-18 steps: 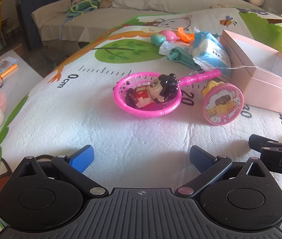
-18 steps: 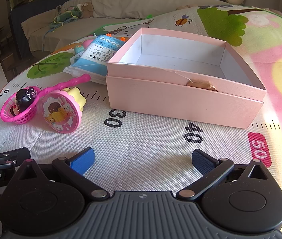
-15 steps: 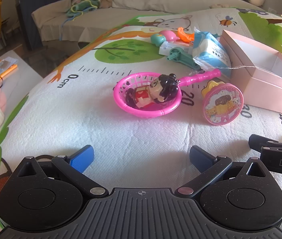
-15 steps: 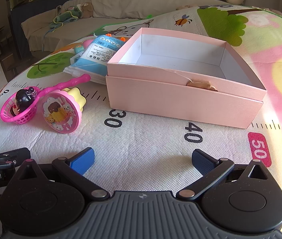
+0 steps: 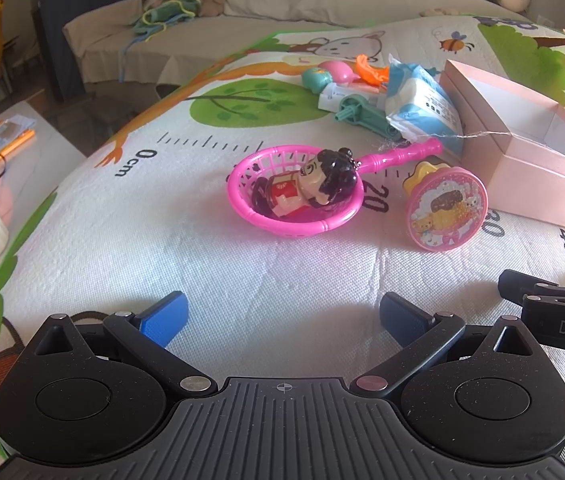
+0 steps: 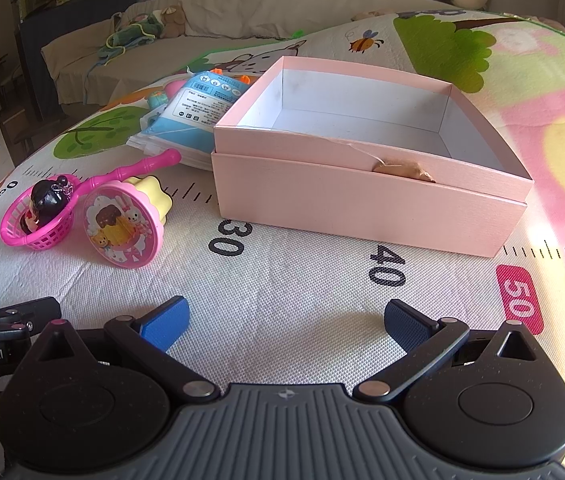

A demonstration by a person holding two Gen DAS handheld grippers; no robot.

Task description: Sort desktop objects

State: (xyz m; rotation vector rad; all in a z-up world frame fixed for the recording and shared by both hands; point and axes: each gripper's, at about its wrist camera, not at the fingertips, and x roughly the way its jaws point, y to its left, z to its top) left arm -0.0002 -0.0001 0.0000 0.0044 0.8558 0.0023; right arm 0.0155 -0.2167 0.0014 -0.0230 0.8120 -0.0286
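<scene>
The printed play mat (image 5: pixel 122 240) lies bare between the toys and both grippers. On it the pink box (image 6: pixel 362 208) sits open, its white inside empty. Left of it the pink basket (image 5: pixel 294 222) holds a doll (image 5: pixel 314 184), its handle pointing up-right at the box. A round pink toy (image 5: pixel 446 210) lies tipped between them. The left gripper (image 5: pixel 282 316) and right gripper (image 6: pixel 286 318) hover spread wide, holding nothing.

Bright daylight, sharp focus, right-side glare, fisheye-bent edges.
</scene>
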